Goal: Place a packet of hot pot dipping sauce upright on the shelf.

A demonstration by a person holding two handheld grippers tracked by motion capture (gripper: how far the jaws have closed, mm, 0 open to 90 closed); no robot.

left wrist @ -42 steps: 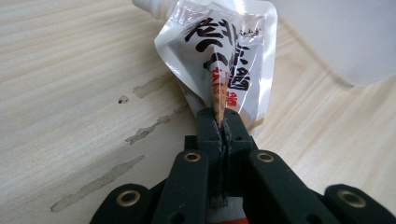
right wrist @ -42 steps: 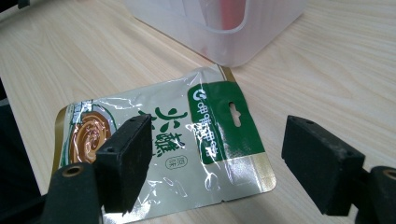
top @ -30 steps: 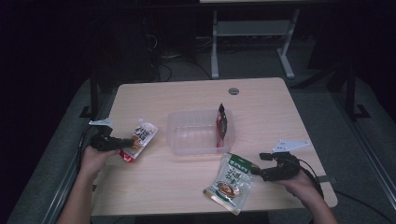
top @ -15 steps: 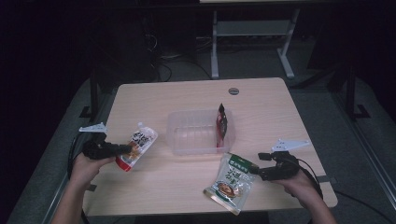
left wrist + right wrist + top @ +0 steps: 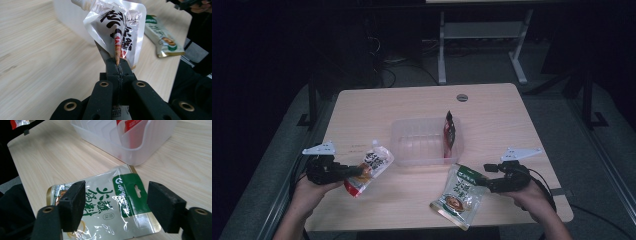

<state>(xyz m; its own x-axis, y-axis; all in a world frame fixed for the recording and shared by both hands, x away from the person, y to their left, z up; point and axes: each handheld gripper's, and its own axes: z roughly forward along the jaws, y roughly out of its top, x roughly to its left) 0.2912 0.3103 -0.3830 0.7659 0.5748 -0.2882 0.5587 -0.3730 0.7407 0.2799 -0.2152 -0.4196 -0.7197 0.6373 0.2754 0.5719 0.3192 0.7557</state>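
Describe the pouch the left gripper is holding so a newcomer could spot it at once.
Start at the clear plastic bin mid-table. Just to its left, the left gripper is shut on a spouted pouch. It is white with bold black characters and a red bottom, unlike the green-topped pouch lying flat.

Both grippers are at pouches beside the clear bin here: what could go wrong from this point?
The left gripper pinches only the thin bottom edge of the spouted pouch, so it may swing or slip on the way to the clear bin. The right gripper, whose jaws have just been closing, straddles the flat green pouch; its pads could skid over the glossy film or shove it toward the near table edge.
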